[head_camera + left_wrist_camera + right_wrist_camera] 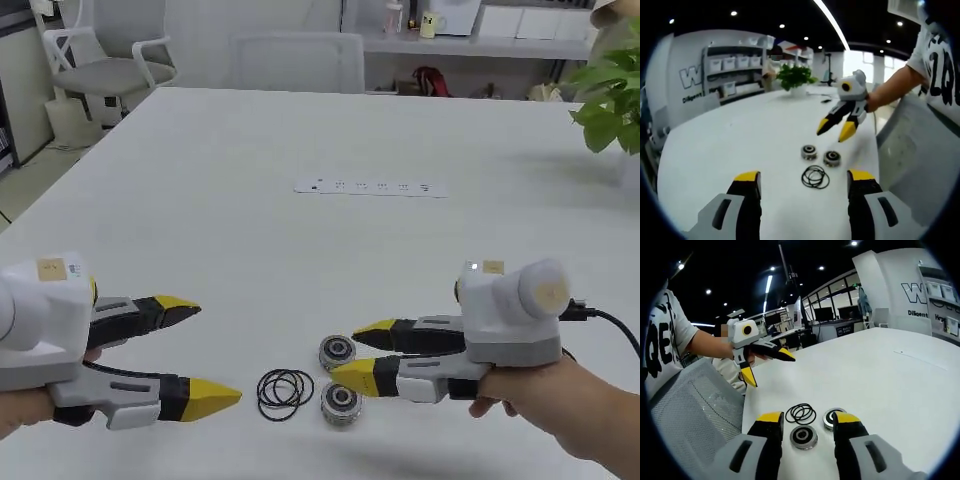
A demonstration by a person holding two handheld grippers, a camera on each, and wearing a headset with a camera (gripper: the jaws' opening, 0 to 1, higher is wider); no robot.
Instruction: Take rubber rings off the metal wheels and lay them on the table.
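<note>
**Rings beside the wheels**

The rubber rings (284,390) lie piled on the table (300,200) beside two metal wheels (341,400). The right tongs (344,353), narrow and empty, hover at the wheels, probably for a remaining ring; the left tongs (219,354) stand wide, empty.

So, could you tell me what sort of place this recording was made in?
Probably an open-plan office or lab: there is a long white table, an office chair, shelves of bins, and monitors on desks behind.
</note>
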